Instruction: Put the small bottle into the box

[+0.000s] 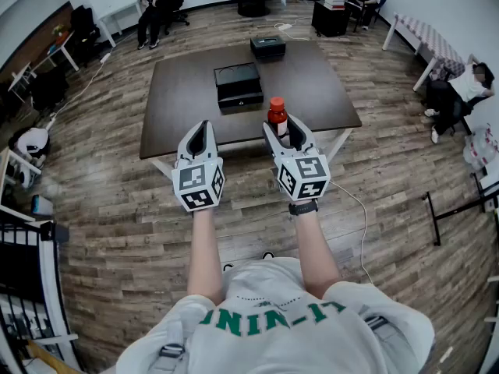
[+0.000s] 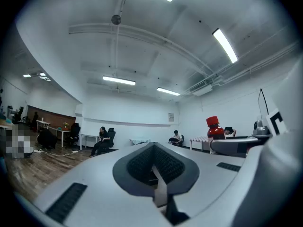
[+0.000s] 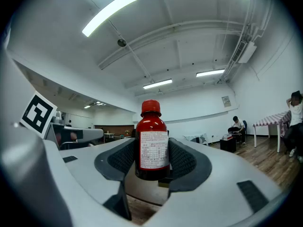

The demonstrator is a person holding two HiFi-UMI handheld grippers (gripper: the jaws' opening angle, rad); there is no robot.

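Observation:
A small red bottle with a red cap and a white label stands upright between the jaws of my right gripper, which is shut on it. In the head view the bottle rises from the right gripper, held in front of the table's near edge. An open black box sits on the dark table, beyond both grippers. My left gripper is beside the right one, shut and empty. From the left gripper view the bottle shows at the right.
A second black box lies at the table's far edge. A white cable trails over the wooden floor at the right. People sit at desks around the room's edges. A white rack stands at the left.

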